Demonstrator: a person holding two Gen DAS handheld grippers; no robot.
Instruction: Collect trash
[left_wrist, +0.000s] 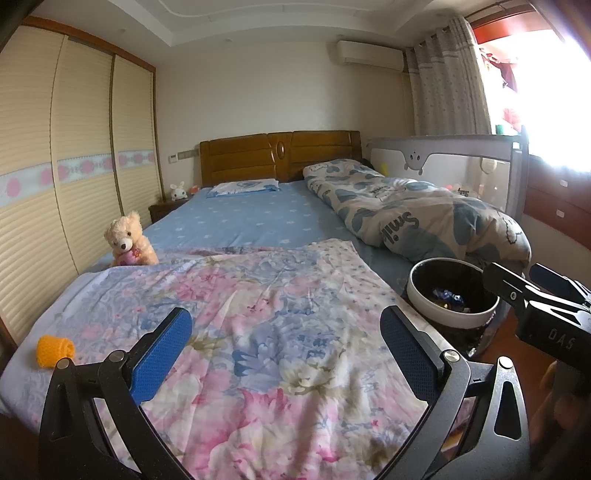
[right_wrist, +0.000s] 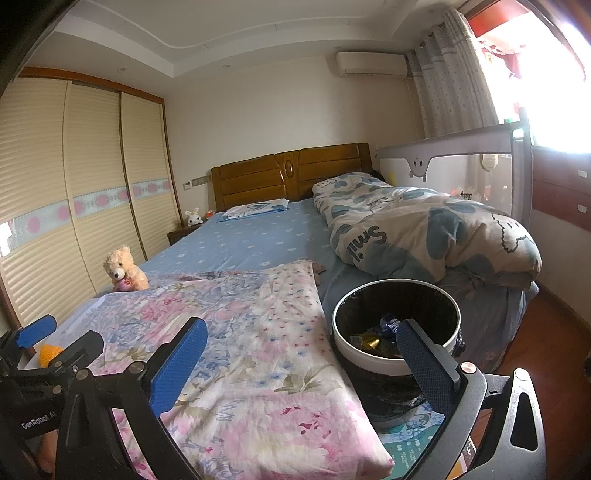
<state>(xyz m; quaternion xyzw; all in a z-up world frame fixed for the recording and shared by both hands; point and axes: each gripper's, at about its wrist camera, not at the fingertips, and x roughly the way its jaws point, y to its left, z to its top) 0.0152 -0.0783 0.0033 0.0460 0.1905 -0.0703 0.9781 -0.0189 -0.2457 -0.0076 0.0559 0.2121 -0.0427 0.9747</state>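
left gripper (left_wrist: 286, 349): jaws wide, empty, over floral pink bedsheet (left_wrist: 258, 332) | right gripper (right_wrist: 301, 356): wide, empty | white-rimmed round black-lined bin (right_wrist: 397, 325) beside bed, within reach for drops | orange knitted piece (left_wrist: 55, 350) on the sheet, likely next pick

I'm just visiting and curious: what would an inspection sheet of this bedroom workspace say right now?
Surface: bed with a floral sheet spread over its near end.
Job's things: trash bin beside the bed's foot, dark liner, wrappers inside; orange knitted item on the sheet's left edge.
Clutter: teddy bear, rolled quilt, pillow.
Grippers: left hand-held gripper open, empty; right hand-held gripper open, empty.
Cables: nothing seen.
Surroundings: wardrobe, headboard, bed rail, curtain, air conditioner.
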